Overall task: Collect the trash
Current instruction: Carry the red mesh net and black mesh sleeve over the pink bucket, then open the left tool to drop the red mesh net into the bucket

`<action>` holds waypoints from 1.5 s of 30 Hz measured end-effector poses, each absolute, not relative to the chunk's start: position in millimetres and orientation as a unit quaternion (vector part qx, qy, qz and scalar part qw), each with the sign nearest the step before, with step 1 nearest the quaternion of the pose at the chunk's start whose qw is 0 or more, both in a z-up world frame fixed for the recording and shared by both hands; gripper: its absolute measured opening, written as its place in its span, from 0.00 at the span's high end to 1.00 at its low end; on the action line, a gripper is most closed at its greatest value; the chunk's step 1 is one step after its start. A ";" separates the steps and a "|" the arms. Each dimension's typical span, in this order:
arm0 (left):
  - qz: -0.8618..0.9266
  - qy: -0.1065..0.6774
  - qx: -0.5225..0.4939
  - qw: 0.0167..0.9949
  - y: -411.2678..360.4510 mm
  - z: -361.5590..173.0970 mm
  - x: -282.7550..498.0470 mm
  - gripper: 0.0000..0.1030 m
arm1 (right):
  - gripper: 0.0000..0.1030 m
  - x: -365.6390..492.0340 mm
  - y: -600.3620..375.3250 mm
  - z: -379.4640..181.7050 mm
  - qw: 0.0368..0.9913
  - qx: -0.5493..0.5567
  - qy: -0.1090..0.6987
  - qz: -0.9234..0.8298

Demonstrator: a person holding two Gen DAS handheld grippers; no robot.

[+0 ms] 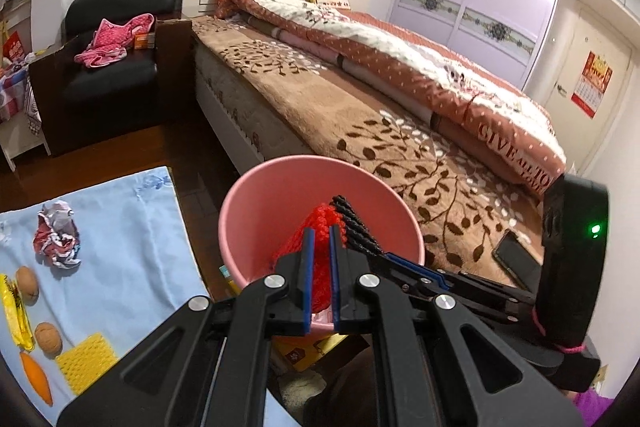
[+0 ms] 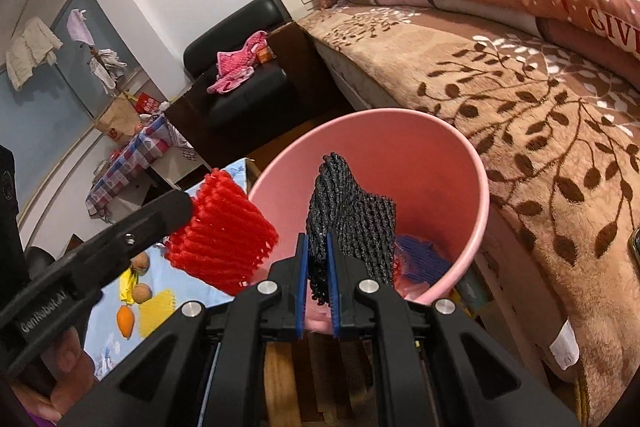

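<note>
A pink bucket (image 1: 244, 187) stands beside the bed. My left gripper (image 1: 321, 231) is shut on a red foam net (image 1: 320, 279), held over the near rim. My right gripper (image 2: 317, 237) is shut on a black foam net (image 2: 352, 215), which hangs inside the bucket's (image 2: 478, 187) mouth. In the right wrist view the left gripper (image 2: 188, 207) comes in from the left, carrying the red net (image 2: 222, 231) just outside the rim. A blue net (image 2: 420, 253) lies at the bottom of the bucket. A crumpled paper (image 1: 56, 241) rests on the light blue cloth (image 1: 132, 227).
Two walnuts (image 1: 28, 279), a carrot (image 1: 38, 377), a yellow net (image 1: 86, 359) and a yellow wrapper (image 1: 16, 315) also lie on the cloth. The bed (image 1: 360, 115) runs along the right with a phone (image 1: 516, 255) on it. A black armchair (image 1: 116, 75) stands behind.
</note>
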State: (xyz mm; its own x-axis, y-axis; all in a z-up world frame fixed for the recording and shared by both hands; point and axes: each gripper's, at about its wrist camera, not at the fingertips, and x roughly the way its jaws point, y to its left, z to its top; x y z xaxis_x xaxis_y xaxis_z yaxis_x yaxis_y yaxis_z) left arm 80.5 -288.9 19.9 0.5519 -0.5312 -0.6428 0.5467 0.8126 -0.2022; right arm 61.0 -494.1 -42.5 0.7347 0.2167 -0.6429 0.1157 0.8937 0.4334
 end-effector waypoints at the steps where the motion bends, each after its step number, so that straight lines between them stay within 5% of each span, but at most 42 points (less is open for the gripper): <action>1: -0.306 0.362 0.013 0.881 -291.2 17.8 81.7 0.94 | 0.92 62.3 -495.3 -44.6 0.902 0.227 0.365 0.026; 33: -0.284 0.392 0.029 0.875 -317.1 -20.6 108.5 0.94 | 0.91 86.3 -506.4 -80.1 0.894 0.206 0.399 -0.001; 37: -0.280 0.398 0.024 0.873 -314.9 -21.2 109.6 0.66 | 0.91 90.3 -506.8 -82.1 0.893 0.205 0.401 -0.002; 43: -0.270 0.399 0.023 0.876 -309.3 -20.1 108.3 0.64 | 0.91 91.0 -505.9 -83.0 0.893 0.204 0.402 -0.007; 45: -0.267 0.400 0.021 0.876 -306.1 -18.9 107.2 0.64 | 0.83 91.2 -505.3 -83.4 0.892 0.204 0.404 -0.010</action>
State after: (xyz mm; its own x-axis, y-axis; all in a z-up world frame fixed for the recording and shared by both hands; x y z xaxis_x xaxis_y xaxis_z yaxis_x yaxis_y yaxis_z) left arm 107.2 -306.1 -18.9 0.5369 -0.4519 -0.7124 0.4851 0.8562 -0.1775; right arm 91.2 -505.3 -83.4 0.6741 0.1466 -0.7239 0.1823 0.9168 0.3553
